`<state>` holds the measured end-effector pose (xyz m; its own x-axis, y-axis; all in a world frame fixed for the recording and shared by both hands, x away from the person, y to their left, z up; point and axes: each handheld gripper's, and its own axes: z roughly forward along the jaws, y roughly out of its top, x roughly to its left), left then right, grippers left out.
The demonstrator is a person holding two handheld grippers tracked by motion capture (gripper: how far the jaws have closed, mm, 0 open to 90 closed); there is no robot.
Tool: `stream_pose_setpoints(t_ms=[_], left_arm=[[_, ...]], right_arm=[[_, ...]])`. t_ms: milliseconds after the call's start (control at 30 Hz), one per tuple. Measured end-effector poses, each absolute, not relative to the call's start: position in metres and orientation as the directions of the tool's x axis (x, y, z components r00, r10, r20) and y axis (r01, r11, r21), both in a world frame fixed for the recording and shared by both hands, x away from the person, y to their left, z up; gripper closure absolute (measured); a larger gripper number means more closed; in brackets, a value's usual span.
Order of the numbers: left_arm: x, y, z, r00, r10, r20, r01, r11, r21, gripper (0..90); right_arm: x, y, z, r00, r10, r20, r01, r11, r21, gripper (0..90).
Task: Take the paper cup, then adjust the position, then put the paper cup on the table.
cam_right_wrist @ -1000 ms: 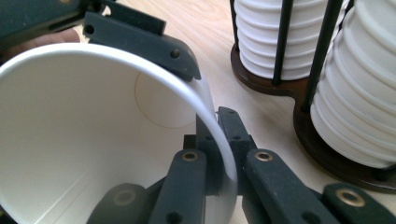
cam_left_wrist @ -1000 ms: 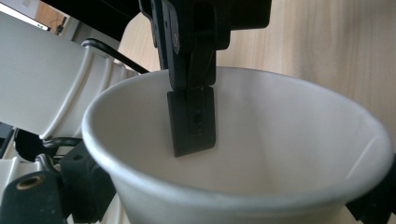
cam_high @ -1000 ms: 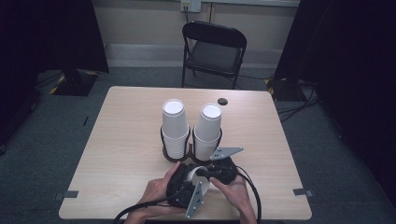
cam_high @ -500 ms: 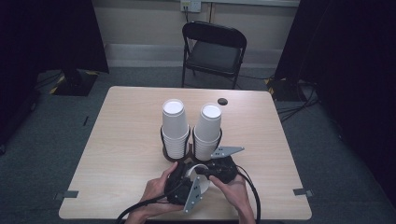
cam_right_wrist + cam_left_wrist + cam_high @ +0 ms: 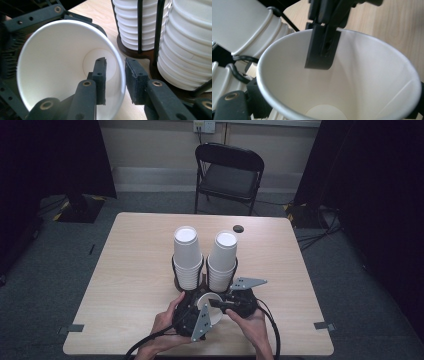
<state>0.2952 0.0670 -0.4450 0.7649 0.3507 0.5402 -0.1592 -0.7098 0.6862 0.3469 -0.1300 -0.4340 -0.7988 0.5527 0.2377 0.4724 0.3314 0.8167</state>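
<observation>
While lying tipped just in front of the wooden cup holder (image 5: 202, 281), single paper cup (image 5: 212, 306) sits gripped by left gripper (image 5: 192, 312); right gripper (image 5: 115, 75) straddles its rim, jaws narrowly parted, not clamped. Two cup stacks (image 5: 187, 257) beyond.

We see two stacks of white cups (image 5: 186, 255) in a black holder on the desk (image 5: 130, 270). Just before them, both hand-held grippers, left (image 5: 192, 312) and right (image 5: 235, 301), meet at a single cup (image 5: 212, 306).
</observation>
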Motion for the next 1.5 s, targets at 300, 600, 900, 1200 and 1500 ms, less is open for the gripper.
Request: stream_pose_setpoints(t_ms=[300,600,900,1200,1500], left_arm=[[0.305,0.088,-0.449,0.763,0.469,0.445,-0.082,-0.613,0.786,11.4],[0.310,0.101,-0.450,0.768,0.538,0.348,-0.025,-0.518,0.855,11.4],[0.313,0.112,-0.451,0.757,0.590,0.282,0.009,-0.441,0.897,11.4],[0.316,0.132,-0.450,0.736,0.649,0.194,0.047,-0.335,0.941,11.4],[0.320,0.146,-0.452,0.692,0.703,0.167,0.073,-0.299,0.951,11.2]], right_arm=[[0.341,-0.134,-0.430,-0.793,0.564,0.233,0.432,0.250,0.867,60.4],[0.334,-0.145,-0.429,-0.781,0.588,0.213,0.375,0.167,0.912,51.2],[0.330,-0.156,-0.434,-0.741,0.643,0.195,0.346,0.116,0.931,43.5],[0.327,-0.161,-0.451,-0.674,0.714,0.192,0.320,0.047,0.946,36.8],[0.321,-0.173,-0.468,-0.588,0.797,0.136,0.279,0.043,0.959,27.9]])
